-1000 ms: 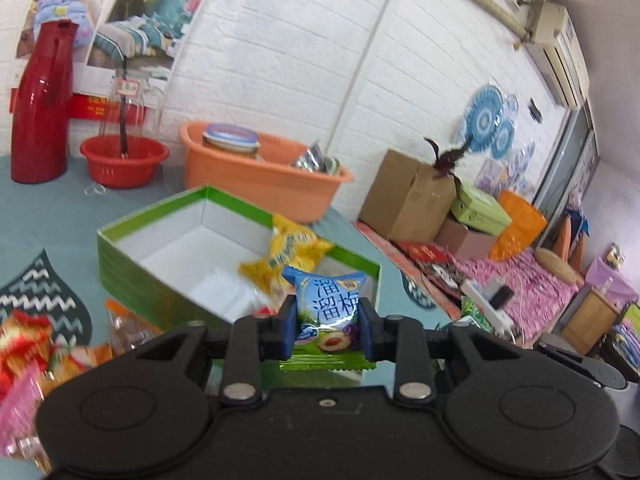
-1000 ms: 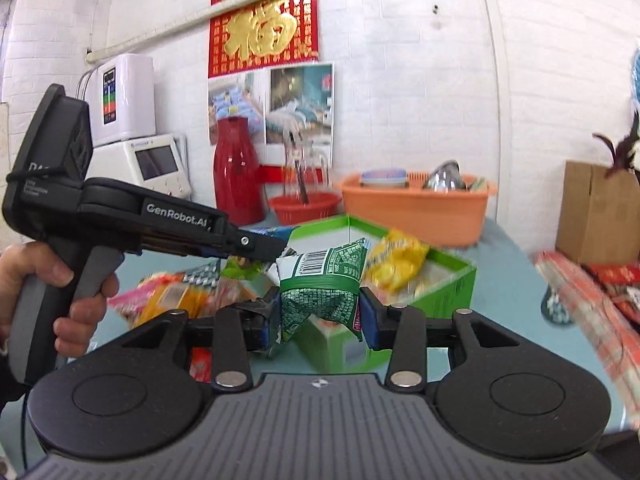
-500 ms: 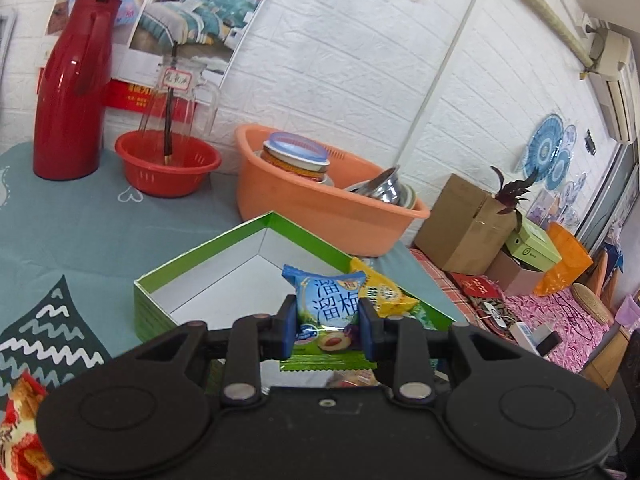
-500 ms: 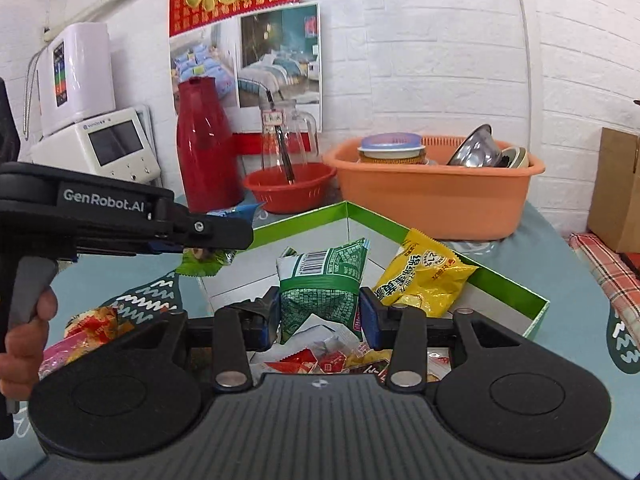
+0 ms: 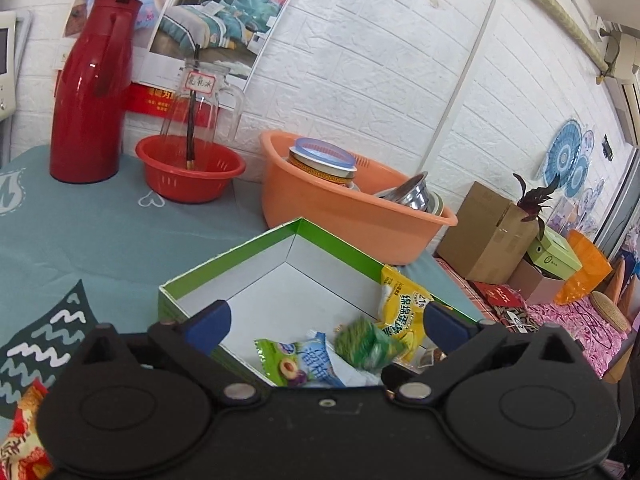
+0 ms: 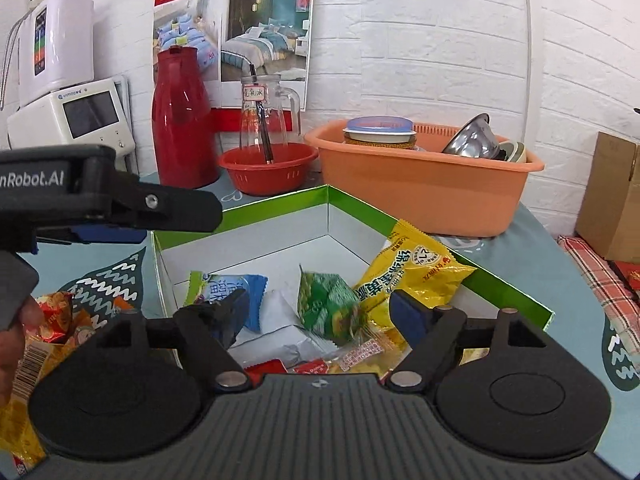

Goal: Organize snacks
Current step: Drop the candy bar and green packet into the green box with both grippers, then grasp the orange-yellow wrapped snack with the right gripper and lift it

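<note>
Both spread wide above the green box (image 6: 508, 286): left gripper (image 5: 326, 326), right gripper (image 6: 318, 312). Green snack packet (image 6: 328, 306) loose inside the box, between the right gripper's fingers, blue plum-candy packet (image 5: 316, 364) beside it.

The box (image 6: 280, 220) is open on top; its far corner floor lies bare, with snack packets (image 6: 328, 308) crowding the near side.

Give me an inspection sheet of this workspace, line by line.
Surface: teal tablecloth with a zigzag leaf print.
Job's things: green box holds the blue plum packet, green packet, yellow packet; loose snacks outside it, on the left.
Clutter: red flask, glass jug in red basket, orange tub.
Grippers: left gripper and right gripper open, empty, over the box.
Cables: nothing seen.
Surroundings: white brick wall, cardboard box.
</note>
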A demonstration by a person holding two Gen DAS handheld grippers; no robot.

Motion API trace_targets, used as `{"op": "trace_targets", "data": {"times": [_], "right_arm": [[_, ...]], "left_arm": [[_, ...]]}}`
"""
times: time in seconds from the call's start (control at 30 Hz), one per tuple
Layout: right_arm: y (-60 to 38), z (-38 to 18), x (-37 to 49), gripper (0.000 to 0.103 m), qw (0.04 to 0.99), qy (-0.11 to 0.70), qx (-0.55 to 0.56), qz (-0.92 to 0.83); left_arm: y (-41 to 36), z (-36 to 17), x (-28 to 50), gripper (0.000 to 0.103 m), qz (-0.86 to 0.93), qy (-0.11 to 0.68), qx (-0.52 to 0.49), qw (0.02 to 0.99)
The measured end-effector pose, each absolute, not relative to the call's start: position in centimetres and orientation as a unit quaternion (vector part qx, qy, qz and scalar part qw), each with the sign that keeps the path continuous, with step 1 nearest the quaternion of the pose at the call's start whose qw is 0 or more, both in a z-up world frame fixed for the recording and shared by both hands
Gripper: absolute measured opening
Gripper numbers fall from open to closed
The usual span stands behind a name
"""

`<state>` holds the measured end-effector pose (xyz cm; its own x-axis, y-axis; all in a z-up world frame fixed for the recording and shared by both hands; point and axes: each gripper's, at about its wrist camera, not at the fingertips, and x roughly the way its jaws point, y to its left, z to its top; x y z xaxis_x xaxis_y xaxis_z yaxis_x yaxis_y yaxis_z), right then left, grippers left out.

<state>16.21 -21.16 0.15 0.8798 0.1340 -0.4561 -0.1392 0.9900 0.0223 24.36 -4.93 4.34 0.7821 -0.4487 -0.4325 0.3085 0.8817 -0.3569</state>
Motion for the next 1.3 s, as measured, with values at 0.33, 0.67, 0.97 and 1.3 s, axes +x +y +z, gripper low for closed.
{"op": "trace_targets", "data": {"times": [0.33, 0.67, 0.97, 1.3], "right_arm": [[-21.1, 3.2, 9.7, 0.103, 0.98, 0.174, 0.015, 0.099], [-19.5, 2.1, 1.8, 0.103, 0.972, 0.161, 0.039, 0.164], [-16.0, -1.4, -0.1, 0.103, 0.953, 0.214, 0.044, 0.208], [-9.0, -2.4, 3.3, 0.103, 0.944, 0.217, -0.02, 0.247]], "left_arm": [[-4.3, 7.3, 18.4, 0.103, -0.223, 0.243, -0.131, 0.935], [0.4, 5.6, 10.3, 0.103, -0.211, 0.241, -0.156, 0.935], [4.7, 0.9, 6.8, 0.103, -0.175, 0.283, -0.192, 0.923], [8.6, 1.1, 4.7, 0.103, -0.149, 0.267, -0.219, 0.926]]}}
